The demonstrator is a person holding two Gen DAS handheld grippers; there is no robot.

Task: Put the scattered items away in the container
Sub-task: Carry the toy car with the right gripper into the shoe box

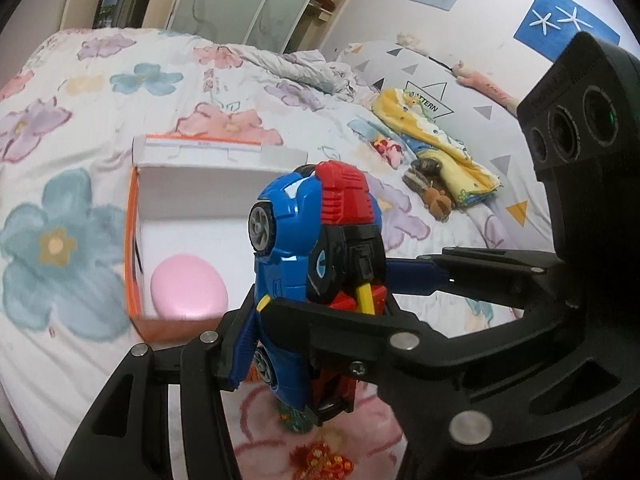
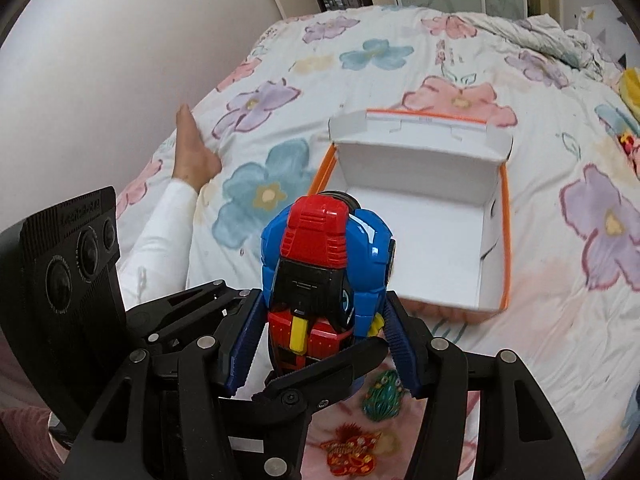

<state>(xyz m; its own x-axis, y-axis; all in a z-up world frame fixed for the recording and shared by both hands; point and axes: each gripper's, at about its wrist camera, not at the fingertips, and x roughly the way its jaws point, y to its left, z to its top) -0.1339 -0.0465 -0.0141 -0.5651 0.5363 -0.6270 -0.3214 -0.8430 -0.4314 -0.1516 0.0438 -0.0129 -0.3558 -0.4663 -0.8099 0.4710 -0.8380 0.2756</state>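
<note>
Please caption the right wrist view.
Both grippers hold a blue-and-red toy car above the bedspread, before the open box.

Soft even indoor light, faint shadows; strong fisheye bending, dark corner vignette; slight motion blur throughout.

Toy car (image 1: pixel 304 248) before box (image 1: pixel 134 240) (on bed (image 1: pixel 80 92)).

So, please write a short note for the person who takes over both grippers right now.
Left gripper: jaws shut on the blue and red plastic toy car.
Right gripper: jaws shut on the same car, held above the bed.
Orange cardboard box: open, ahead of the car; a pink oval case lies inside.
Left to do: put the car in, then the green frog piece and the red ornament on the bedspread.
</note>
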